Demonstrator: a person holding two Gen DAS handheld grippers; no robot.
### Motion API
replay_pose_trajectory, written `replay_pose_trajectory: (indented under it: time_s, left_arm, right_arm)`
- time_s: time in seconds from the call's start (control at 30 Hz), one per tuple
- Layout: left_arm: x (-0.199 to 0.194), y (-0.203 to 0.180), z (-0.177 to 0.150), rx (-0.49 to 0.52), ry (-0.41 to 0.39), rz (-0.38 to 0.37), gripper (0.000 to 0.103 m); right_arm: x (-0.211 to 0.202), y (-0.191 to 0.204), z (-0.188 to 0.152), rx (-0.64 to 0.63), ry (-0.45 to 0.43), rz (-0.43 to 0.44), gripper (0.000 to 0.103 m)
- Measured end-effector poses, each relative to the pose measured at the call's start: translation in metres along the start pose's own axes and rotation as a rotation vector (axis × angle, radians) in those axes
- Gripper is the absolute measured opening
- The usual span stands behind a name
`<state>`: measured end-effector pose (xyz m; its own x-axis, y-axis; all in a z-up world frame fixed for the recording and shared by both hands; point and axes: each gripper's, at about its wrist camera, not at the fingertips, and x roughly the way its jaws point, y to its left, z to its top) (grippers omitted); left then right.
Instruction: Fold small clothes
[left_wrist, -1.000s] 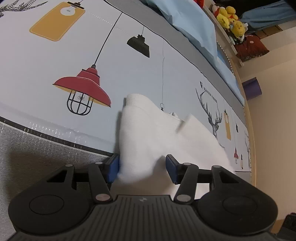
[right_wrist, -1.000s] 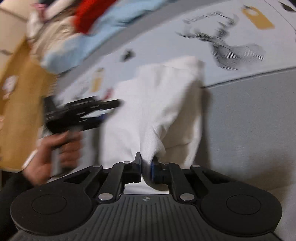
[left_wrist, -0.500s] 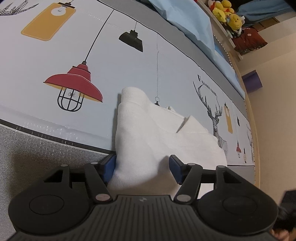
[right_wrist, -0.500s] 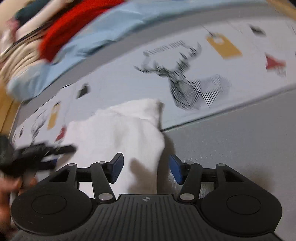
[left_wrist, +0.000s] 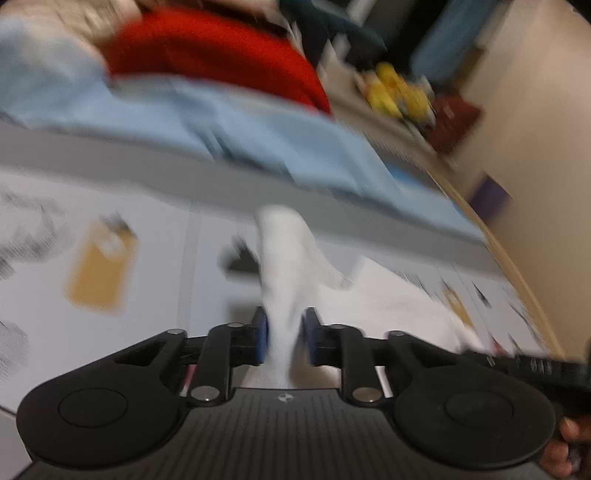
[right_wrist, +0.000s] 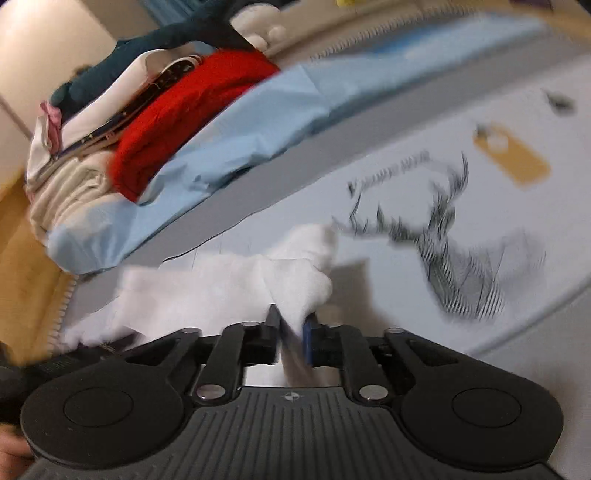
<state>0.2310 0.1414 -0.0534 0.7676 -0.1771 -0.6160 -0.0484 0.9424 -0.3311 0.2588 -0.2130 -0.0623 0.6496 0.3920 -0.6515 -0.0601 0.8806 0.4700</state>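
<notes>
A small white garment (left_wrist: 288, 251) lies on the printed mat (left_wrist: 155, 258). One edge of it rises in a ridge into my left gripper (left_wrist: 285, 332), whose jaws are closing with the cloth pinched between the blue pads. In the right wrist view the same white garment (right_wrist: 229, 288) is bunched, and a fold at its right corner runs into my right gripper (right_wrist: 291, 328), its jaws also closing on the cloth. Both views are blurred by motion. The other gripper's black body (left_wrist: 535, 369) shows at the right edge of the left wrist view.
A light blue sheet (right_wrist: 229, 140) borders the mat's far side, with a red garment (right_wrist: 184, 110) and other piled clothes on it. A deer print (right_wrist: 461, 266) marks the mat to the right. Yellow plush toys (left_wrist: 399, 92) sit on a shelf beyond. A hand (left_wrist: 565, 446) shows at the corner.
My left gripper has narrowed on the garment's edge and risen, tipping its view up. My right gripper let go, opened wide, slid sideways and narrowed again on a fold.
</notes>
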Motion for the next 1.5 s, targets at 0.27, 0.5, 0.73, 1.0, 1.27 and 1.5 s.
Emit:
replay_pose_trajectory:
  time_s: [0.27,0.5,0.73,1.0,1.27,1.5]
  left_arm:
    - [0.011,0.0,-0.022,0.148,0.2,-0.077,0.047]
    - [0.016,-0.007,-0.057,0.315,0.37,-0.005,0.044]
    - [0.003,-0.005,-0.095,0.416,0.511,0.119,0.045]
    - [-0.138,-0.05,-0.082,0.338,0.14,0.146,0.079]
    - [-0.239,-0.099,-0.134,0.308,-0.117,0.201,0.087]
    - [-0.223,-0.101,-0.156,0.203,0.005,0.241,0.094]
  right_arm:
    - [-0.004,0.014,-0.005,-0.18,0.04,0.02,0.05]
    - [0.03,0.004,-0.044,-0.219,0.358,-0.1,0.037]
    - [0.011,0.009,-0.067,-0.351,0.428,-0.272,0.041]
    - [-0.133,0.037,-0.037,-0.247,0.03,-0.196,0.064]
    - [-0.219,0.062,-0.111,-0.389,-0.224,-0.175,0.085]
    - [-0.224,0.089,-0.156,-0.444,-0.225,-0.183,0.087]
